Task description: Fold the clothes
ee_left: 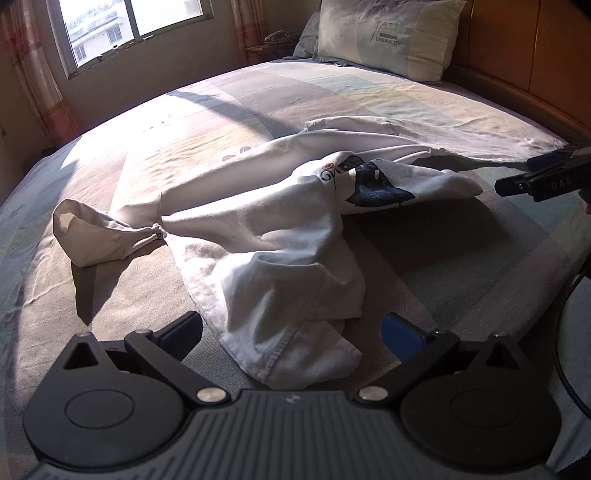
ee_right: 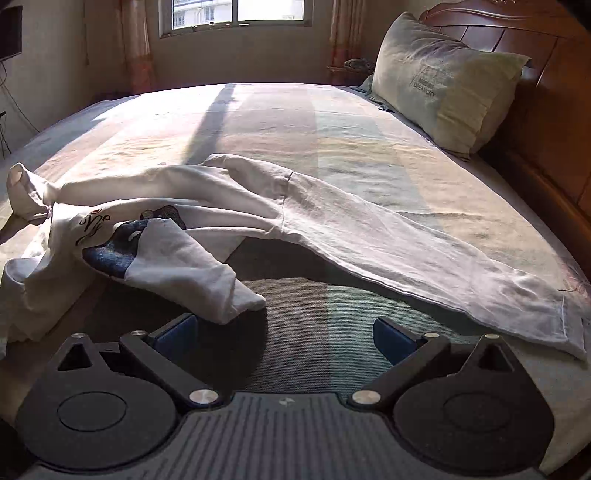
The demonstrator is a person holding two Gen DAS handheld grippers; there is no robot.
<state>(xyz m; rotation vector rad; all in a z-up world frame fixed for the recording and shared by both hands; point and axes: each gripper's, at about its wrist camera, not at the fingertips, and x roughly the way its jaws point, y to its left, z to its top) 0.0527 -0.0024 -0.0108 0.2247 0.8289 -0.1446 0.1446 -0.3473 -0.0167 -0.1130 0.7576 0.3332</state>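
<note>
Both grippers hover low over the bed with their fingers spread wide and nothing between them. Seen from its own camera, the left gripper (ee_left: 291, 332) has its blue-padded fingers either side of the near hem of a white shirt (ee_left: 280, 236), which lies bunched just in front of it; whether the pads touch the cloth I cannot tell. The right gripper (ee_right: 284, 332) faces bare bedding, with a rolled sleeve (ee_right: 192, 273) of the shirt ending just beside its left finger. In the left view the right gripper shows as a black tip at the right edge, near the printed part of the shirt.

Going from largest to smallest: the bed (ee_left: 424, 251) fills both views, covered in a sheet of pale coloured blocks, half in strong sun and half in shade. A wooden headboard (ee_right: 517, 48) stands on its right side. A window (ee_left: 129, 26) with curtains sits in the far wall. A pillow (ee_right: 443, 92) with printed lettering leans against the headboard.

The white shirt lies crumpled in the middle of the bed, twisted rather than flat. One long part (ee_right: 406, 254) stretches flat toward the right edge, below the pillow. Another sleeve (ee_left: 96, 236) is knotted up at the left, its cuff standing open. A dark blue print (ee_left: 373, 184) with red and black marks shows on the folded-over chest.
</note>
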